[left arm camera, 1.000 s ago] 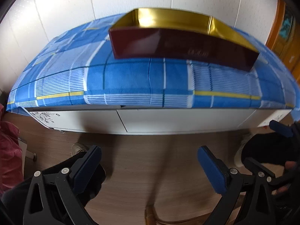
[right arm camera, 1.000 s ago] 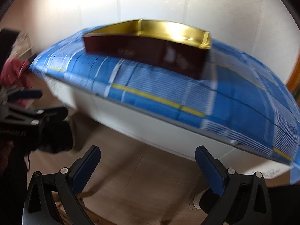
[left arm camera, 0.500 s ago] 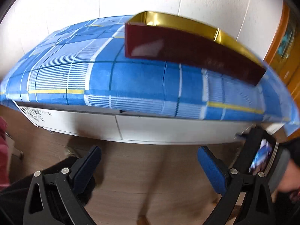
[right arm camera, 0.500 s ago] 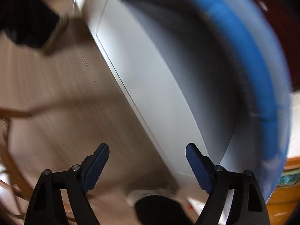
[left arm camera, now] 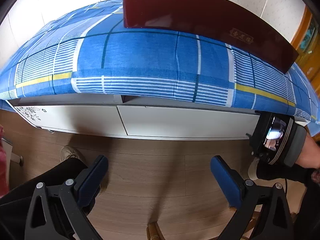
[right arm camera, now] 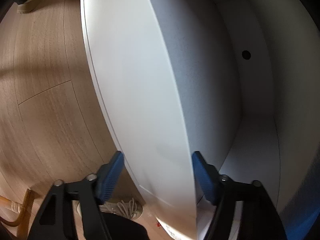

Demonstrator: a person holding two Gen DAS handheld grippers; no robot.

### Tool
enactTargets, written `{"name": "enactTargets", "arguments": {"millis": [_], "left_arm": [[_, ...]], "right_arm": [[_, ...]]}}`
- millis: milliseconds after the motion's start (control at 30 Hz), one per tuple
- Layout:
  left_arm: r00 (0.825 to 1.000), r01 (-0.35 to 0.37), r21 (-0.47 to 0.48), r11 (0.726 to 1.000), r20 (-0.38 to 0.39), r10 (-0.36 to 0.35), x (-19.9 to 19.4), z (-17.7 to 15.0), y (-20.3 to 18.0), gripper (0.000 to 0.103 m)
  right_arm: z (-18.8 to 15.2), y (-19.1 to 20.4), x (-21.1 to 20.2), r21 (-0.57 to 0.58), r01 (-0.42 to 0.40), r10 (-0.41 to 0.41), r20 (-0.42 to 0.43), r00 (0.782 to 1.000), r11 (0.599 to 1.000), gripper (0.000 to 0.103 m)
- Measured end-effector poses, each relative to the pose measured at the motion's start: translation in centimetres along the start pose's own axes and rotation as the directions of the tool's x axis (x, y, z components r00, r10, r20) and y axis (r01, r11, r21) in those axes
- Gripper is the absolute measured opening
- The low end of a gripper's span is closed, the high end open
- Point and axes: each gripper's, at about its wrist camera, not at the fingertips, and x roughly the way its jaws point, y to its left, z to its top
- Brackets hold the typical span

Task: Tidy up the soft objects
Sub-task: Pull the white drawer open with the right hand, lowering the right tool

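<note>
A dark red box (left arm camera: 200, 18) stands on a table covered by a blue checked cloth (left arm camera: 140, 64). Under the cloth are two white drawer fronts (left arm camera: 180, 122). My left gripper (left arm camera: 160, 176) is open and empty, held above the wooden floor in front of the drawers. My right gripper (right arm camera: 158, 172) is turned sideways and its blue pads (right arm camera: 111, 176) sit on either side of the right drawer's white front panel (right arm camera: 144, 100), which stands ajar. The drawer's inside (right arm camera: 258, 108) shows white and bare. No soft object is in view.
The right hand's wrist unit (left arm camera: 276, 138) is at the drawer's right end. My shoes (left arm camera: 70, 154) and legs are on the wooden floor (left arm camera: 156, 170). A rattan chair part (right arm camera: 14, 210) is low at the left. A white wall stands behind the table.
My right gripper swung down from facing the table to the right drawer and closed in around its front panel. My left gripper moved closer to the table and lower.
</note>
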Motion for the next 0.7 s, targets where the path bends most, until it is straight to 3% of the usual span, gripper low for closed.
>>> {"name": "enactTargets", "arguments": {"millis": [67,133,233,433,500,600,700], "left_arm": [[1.000,-0.007,0.005,1.000,0.000,0.007,0.1,-0.1,0.0,0.103],[1.000,-0.009,0.012,1.000,-0.004,0.009,0.4,-0.1,0.0,0.103],[1.000,-0.011,0.028,1.000,-0.008,0.012,0.5,-0.1,-0.4,0.103],[1.000,-0.007,0.045,0.999,0.001,0.007,-0.1,-0.2,-1.2,0.103],[1.000,0.005,0.042,0.999,0.011,-0.005,-0.3,-0.2,-1.2,0.103],[0.999,0.033,0.024,0.999,0.032,-0.033,-0.9,-0.2,-0.9,0.103],[0.998,0.044,0.009,0.999,0.039,-0.045,-1.1,-0.1,-0.7,0.103]], "right_arm": [[0.2,-0.3,0.1,-0.030,0.020,-0.020,0.019,1.000,0.999,0.050],[0.1,-0.2,0.3,-0.090,0.059,-0.056,0.037,0.998,0.994,0.046],[-0.9,0.3,0.1,-0.236,0.099,-0.088,0.059,0.994,0.967,0.046],[-1.9,1.9,-0.4,-0.348,0.151,-0.127,0.090,0.988,0.925,0.046],[-1.9,2.1,-0.4,-0.339,0.162,-0.140,0.089,0.986,0.927,0.046],[-2.1,1.4,-1.0,-0.255,0.096,-0.081,0.068,0.994,0.962,0.046],[-2.4,1.0,-1.1,-0.245,0.070,-0.053,0.075,0.996,0.967,0.046]]}}
